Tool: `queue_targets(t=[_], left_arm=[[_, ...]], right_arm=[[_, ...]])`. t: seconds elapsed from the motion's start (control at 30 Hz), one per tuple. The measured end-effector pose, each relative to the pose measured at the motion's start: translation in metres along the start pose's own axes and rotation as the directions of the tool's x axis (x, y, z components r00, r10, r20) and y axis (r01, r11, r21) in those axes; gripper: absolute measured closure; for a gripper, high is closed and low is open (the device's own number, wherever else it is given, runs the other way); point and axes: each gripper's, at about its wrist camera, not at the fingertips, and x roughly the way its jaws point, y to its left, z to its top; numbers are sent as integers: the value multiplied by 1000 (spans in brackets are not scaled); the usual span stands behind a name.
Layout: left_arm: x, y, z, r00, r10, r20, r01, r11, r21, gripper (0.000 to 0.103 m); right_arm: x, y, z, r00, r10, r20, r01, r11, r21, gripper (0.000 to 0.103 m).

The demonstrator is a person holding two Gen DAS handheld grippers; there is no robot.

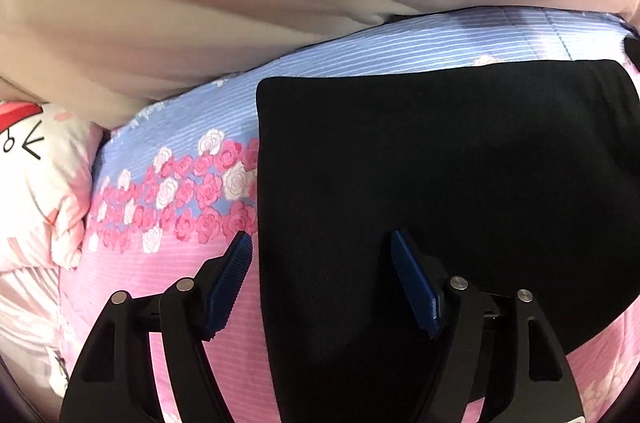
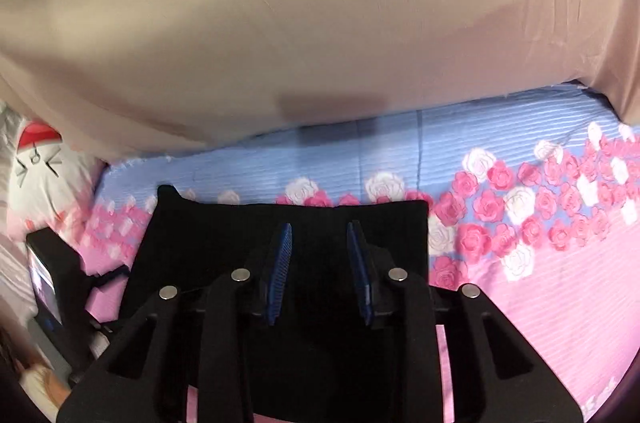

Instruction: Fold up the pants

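Left claw angled steeply down, spread wide astride black pants' edge; right claw likewise downturned, narrowly parted above them, neither gripping, on floral bed.

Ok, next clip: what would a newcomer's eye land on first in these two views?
The black pants stand out first, a dark, already folded slab lying flat on the bedspread, which is pink near the cameras, blue farther back, with a band of roses between. Next come the blue-padded jaws low in each view: the left gripper gapes wide over the pants' left edge, while the right gripper hangs narrower over them, pads apart. A cartoon-print pillow sits far left.
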Motion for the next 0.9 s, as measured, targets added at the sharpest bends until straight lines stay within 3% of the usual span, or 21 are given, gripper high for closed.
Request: queue_targets(t=[0.03,0.2,0.37,0.43,0.63,0.9], left_arm=[[0,-1,0,1000,3,2,-3,1000,2,32],[-6,-11,0,999,33,8,-33,999,32,32],[-9,-8,-2,1000,23,3,-23,1000,12,33],[-15,-6,-1,1000,6,0,-6,1000,-6,33],[-37,-6,-8,1000,-20,-13,20,999,-26,33],[-90,-7,-26,999,-42,4,42,998,-42,33]], right_arm=[[17,-6,-5,997,-24,-67,24,1000,-2,77],[-38,-3,-17,995,39,89,-42,998,39,74],[-30,-18,-63,1000,-1,-1,2,999,46,76],[-37,-22,-67,1000,3,17,-4,998,58,77],[-110,-18,-63,991,57,120,-73,988,135,74],[-144,-4,-96,995,36,95,-48,989,136,74]])
